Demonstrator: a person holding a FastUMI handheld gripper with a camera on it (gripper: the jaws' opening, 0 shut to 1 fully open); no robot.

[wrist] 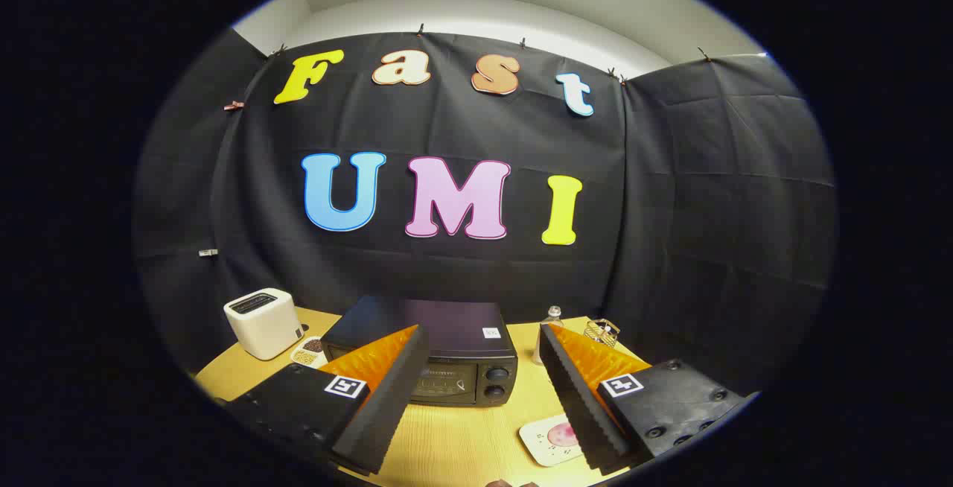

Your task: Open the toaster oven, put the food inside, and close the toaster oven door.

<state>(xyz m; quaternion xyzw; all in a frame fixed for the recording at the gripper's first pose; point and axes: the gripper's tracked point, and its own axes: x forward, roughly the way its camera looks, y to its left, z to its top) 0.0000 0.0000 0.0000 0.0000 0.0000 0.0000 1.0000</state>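
A black toaster oven (435,349) stands on the wooden table (461,435), its door shut, with two knobs (496,383) on its front right. It lies beyond my fingers, mostly behind the left one. My gripper (480,368) is open, held above the table with nothing between its fingers. A white square plate (549,440) with a pink round piece of food (562,435) rests on the table just inside the right finger, partly hidden by it.
A white pop-up toaster (262,322) stands at the back left, with a small dish of dark bits (309,351) beside it. A clear bottle (547,330) and a small wire basket (601,332) stand right of the oven. Black cloth walls close the booth behind.
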